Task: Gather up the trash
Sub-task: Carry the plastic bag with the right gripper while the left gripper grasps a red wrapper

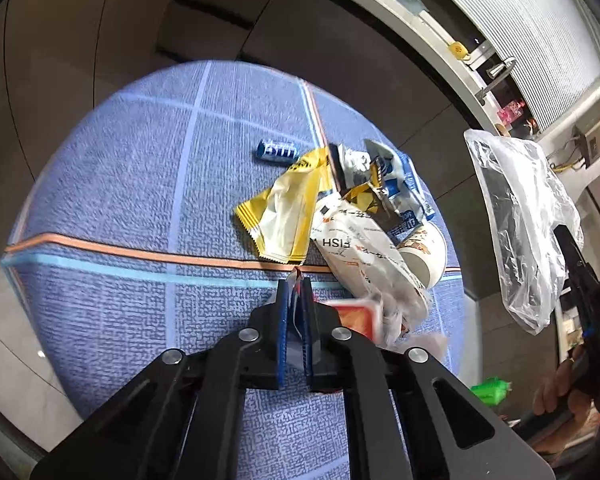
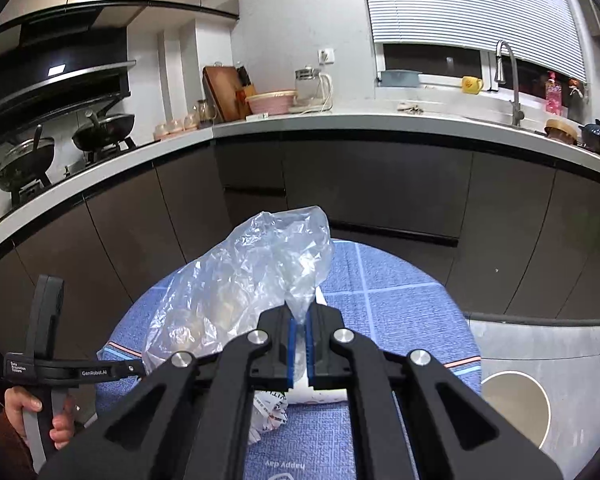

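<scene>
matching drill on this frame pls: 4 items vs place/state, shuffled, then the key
Items:
1. clear plastic bag
2. blue tube
3. paper cup
4. red-and-white wrapper

Places/states:
A. pinched in the left claw
B. lying alone on the cloth, beyond the yellow wrapper
C. hanging from the right claw
D. on its side at the pile's right edge

Pairs: 1-C, 2-B, 3-D, 4-A

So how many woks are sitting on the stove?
2, both on the stove at the left of the right wrist view: one wok near the frame's edge, the other wok just right of it. Others may be out of frame.
</scene>
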A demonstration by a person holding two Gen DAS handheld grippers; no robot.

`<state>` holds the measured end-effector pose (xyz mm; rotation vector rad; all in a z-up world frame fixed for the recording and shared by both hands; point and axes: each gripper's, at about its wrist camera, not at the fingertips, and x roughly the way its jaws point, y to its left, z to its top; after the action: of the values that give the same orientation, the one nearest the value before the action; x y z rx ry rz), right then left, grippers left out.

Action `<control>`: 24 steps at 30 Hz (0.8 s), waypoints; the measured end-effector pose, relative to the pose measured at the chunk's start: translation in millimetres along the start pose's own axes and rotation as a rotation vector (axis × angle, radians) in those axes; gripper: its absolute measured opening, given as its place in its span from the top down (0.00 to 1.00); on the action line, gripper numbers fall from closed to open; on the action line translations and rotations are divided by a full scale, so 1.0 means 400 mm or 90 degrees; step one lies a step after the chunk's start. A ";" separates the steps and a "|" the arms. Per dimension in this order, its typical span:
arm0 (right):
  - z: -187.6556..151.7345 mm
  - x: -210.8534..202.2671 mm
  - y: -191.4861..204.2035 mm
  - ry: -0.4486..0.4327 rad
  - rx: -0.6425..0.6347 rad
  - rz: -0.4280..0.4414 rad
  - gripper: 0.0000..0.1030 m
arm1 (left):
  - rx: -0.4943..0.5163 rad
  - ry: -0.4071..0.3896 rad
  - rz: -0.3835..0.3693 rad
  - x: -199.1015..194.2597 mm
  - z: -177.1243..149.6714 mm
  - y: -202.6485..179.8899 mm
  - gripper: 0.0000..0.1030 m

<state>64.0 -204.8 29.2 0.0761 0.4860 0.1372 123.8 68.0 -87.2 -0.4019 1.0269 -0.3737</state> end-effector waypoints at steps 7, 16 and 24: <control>-0.002 -0.073 -0.031 -0.032 0.011 -0.021 0.95 | 0.050 -0.056 0.006 -0.095 0.003 -0.079 0.98; -0.027 -0.188 -0.196 -0.069 0.067 -0.122 0.95 | 0.183 -0.099 -0.087 -0.140 0.073 -0.346 0.98; -0.183 -0.245 -0.445 -0.015 0.171 -0.271 0.95 | 0.290 -0.035 -0.170 0.034 0.052 -0.633 0.98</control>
<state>-36.0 -392.5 -9.0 0.2339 0.4852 -0.3464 120.3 -154.6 35.9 -0.1348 0.8041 -0.8128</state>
